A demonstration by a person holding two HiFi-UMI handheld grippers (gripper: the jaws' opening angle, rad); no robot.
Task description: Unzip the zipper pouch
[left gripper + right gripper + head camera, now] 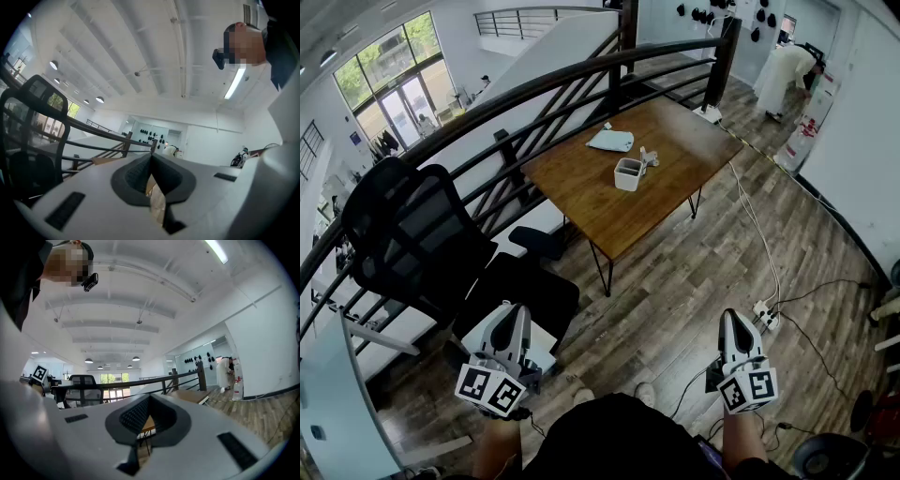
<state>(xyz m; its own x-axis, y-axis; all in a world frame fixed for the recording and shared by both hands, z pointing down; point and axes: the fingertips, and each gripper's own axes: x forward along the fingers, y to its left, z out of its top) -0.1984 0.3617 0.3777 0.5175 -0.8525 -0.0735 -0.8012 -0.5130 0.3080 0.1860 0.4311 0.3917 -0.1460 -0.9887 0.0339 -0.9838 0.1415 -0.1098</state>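
A pale blue flat pouch [610, 141] lies at the far side of a wooden table [581, 197], well ahead of me in the head view. Its zipper is too small to make out. My left gripper [517, 317] is held low at the bottom left, far short of the table, with its jaws pressed together and nothing between them. My right gripper [730, 321] is at the bottom right, also shut and empty. In the left gripper view the left gripper [151, 157] points level towards the railing. In the right gripper view the right gripper [149, 399] points level at the table's edge [187, 395].
A white container [628, 174] holding small items stands near the table's middle. A black mesh office chair [412, 234] stands at the left beside a dark curved railing [581, 75]. A power strip [766, 314] and cables lie on the wood floor. A person in white [787, 75] bends over at the far right.
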